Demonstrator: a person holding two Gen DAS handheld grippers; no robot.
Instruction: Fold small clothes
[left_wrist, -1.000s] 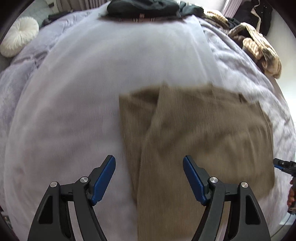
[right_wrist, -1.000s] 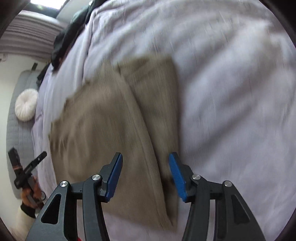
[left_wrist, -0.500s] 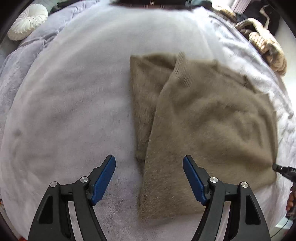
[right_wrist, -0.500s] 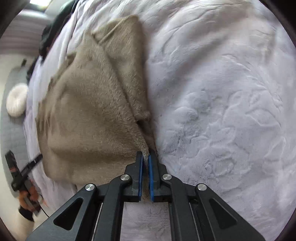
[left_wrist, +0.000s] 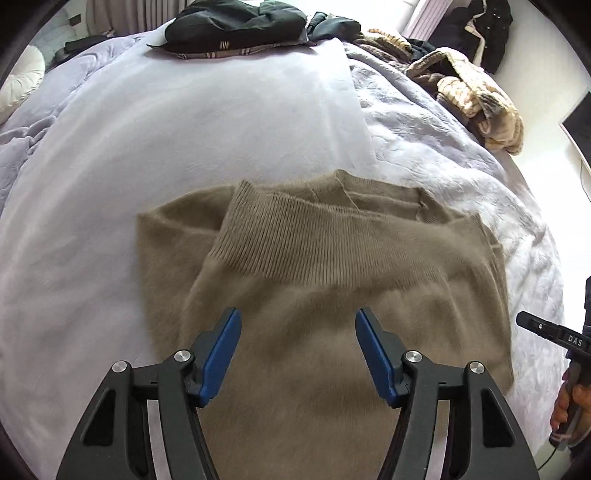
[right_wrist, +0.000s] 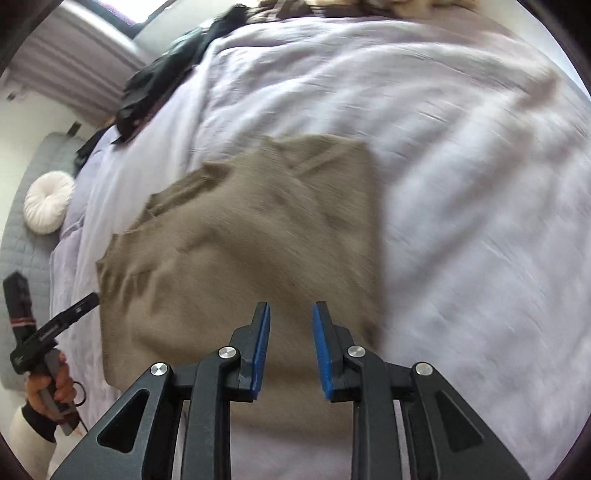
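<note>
Left wrist view: the left tongs (left_wrist: 297, 354) hang over a tan knitted sweater (left_wrist: 325, 302) that lies partly folded on a bed (left_wrist: 184, 140) covered in pale lilac bedding. The sweater fills the lower centre of the frame, its ribbed band turned over across the middle. The blue pads (left_wrist: 223, 350) stand apart and are closing; only the flat cloth lies below them, nothing is gripped. A pile of dark clothes (left_wrist: 236, 26) sits at the top of the frame, a striped beige garment (left_wrist: 480, 110) at the upper right, and a round white cushion (left_wrist: 18, 81) at the left edge. At the lower right edge a hand (left_wrist: 570, 406) holds the handle of the other tool.

Right wrist view, blurred: the right tongs (right_wrist: 291, 347) hover above the sweater (right_wrist: 240, 251), which spreads from the centre toward the lower left of the frame. Their pads stand a little apart and are opening, released, with no cloth pinched between them. At the lower left a hand (right_wrist: 51, 387) grips the handle of the left tool. The cushion (right_wrist: 50, 206) lies at the left edge.
</note>
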